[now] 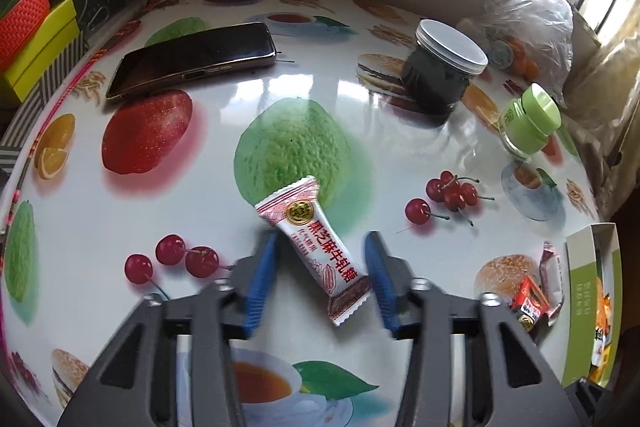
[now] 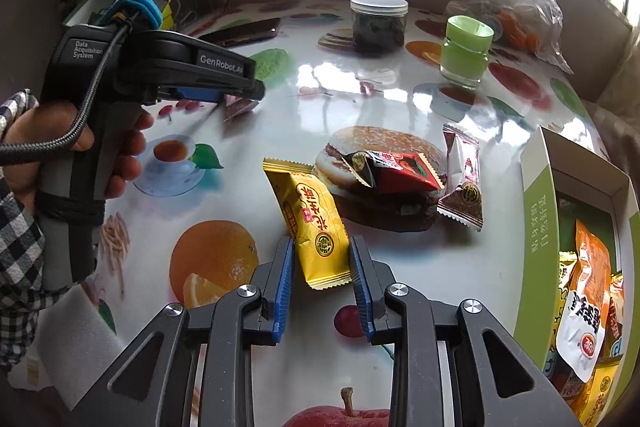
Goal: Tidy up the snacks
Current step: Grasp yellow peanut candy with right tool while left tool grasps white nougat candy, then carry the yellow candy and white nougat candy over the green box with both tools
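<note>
A white candy with red print (image 1: 316, 247) lies slanted between the blue pads of my left gripper (image 1: 322, 243), and both pads touch it. The same gripper (image 2: 244, 95) shows in the right wrist view with a dark red wrapper end at its tip. My right gripper (image 2: 322, 245) is shut on a yellow snack packet (image 2: 316, 223), just above the table. A red-and-black packet (image 2: 396, 171) and a maroon-and-white candy (image 2: 464, 179) lie beyond it. To the right stands an open green-and-white box (image 2: 536, 211) holding several snack packets.
On the fruit-print table (image 1: 120, 211) lie a phone (image 1: 196, 57), a dark jar with a white lid (image 1: 440, 75) and a green-lidded jar (image 1: 528, 119). A plastic bag (image 1: 532, 23) sits at the far right, coloured boxes (image 1: 36, 39) at the left. A person's hand (image 2: 80, 131) holds the left gripper.
</note>
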`<state>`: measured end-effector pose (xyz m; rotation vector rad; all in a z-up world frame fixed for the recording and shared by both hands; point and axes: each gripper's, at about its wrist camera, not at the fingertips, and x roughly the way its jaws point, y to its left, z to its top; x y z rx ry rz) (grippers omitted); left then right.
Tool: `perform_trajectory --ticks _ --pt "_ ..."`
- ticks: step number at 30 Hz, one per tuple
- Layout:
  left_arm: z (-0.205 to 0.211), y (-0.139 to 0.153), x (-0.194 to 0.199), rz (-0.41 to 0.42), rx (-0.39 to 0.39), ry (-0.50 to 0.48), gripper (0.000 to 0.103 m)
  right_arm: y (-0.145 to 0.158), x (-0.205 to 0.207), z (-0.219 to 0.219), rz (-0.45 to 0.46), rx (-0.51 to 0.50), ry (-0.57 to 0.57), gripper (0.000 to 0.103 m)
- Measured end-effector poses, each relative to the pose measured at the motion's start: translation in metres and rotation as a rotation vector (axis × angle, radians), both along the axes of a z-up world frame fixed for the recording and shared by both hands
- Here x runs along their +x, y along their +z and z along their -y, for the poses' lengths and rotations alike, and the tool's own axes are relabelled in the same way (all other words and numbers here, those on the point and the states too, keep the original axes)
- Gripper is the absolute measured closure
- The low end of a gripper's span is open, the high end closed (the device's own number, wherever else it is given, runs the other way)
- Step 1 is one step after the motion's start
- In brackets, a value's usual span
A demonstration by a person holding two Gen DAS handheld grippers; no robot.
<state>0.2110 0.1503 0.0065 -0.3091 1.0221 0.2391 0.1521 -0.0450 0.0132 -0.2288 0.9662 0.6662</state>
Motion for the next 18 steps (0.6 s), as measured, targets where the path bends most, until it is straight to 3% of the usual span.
perform_trajectory --ticks 2,5,18 --pt "-0.001 0.000 -0.001 0.002 0.002 0.001 0.079 0.000 -0.001 0.001 0.000 0.002 -0.007 0.077" --pt "-0.001 -0.001 -0.003 0.014 -0.007 -0.002 0.082 0.000 -0.004 0.003 -0.003 0.008 -0.016 0.077" --pt "0.011 0.003 -0.033 0.051 -0.029 -0.058 0.082 0.006 -0.020 0.014 0.014 0.030 -0.058 0.077"
